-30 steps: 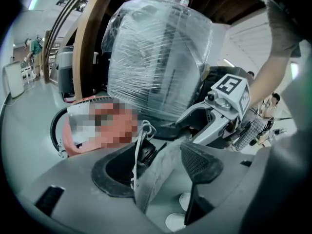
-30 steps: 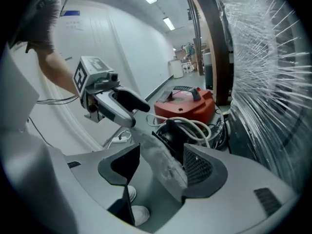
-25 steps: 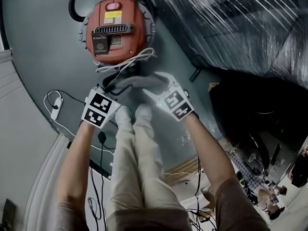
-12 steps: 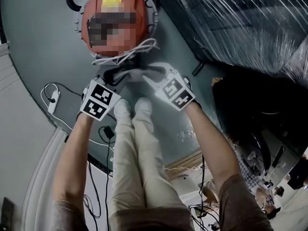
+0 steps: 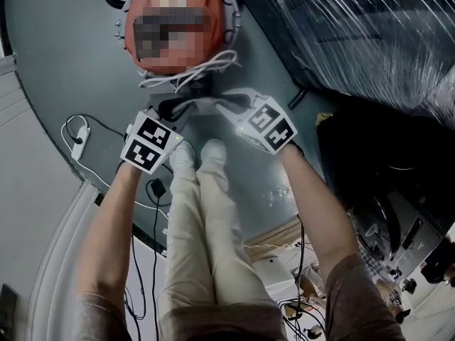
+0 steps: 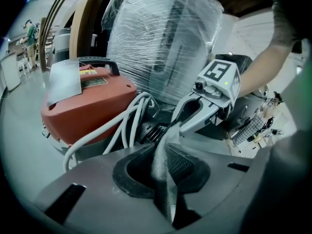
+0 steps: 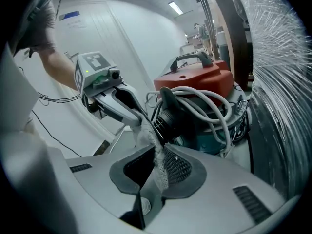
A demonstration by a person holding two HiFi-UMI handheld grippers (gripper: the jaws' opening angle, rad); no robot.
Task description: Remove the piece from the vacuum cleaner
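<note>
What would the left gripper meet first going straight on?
The left gripper, jaws closing on a grey cloth, points along it at the right gripper, whose jaws are closing on the other end. Probably that first; depth is unclear.

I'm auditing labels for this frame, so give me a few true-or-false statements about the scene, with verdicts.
1. The vacuum cleaner has a red body. True.
2. The left gripper has nothing in it. False: its jaws are closing on a pale cloth piece.
3. The same cloth piece also runs into the right gripper. True; those jaws are closing on it too.
4. The white cord lies on the floor, well away from the vacuum cleaner. False: it loops against the vacuum cleaner's body.
</note>
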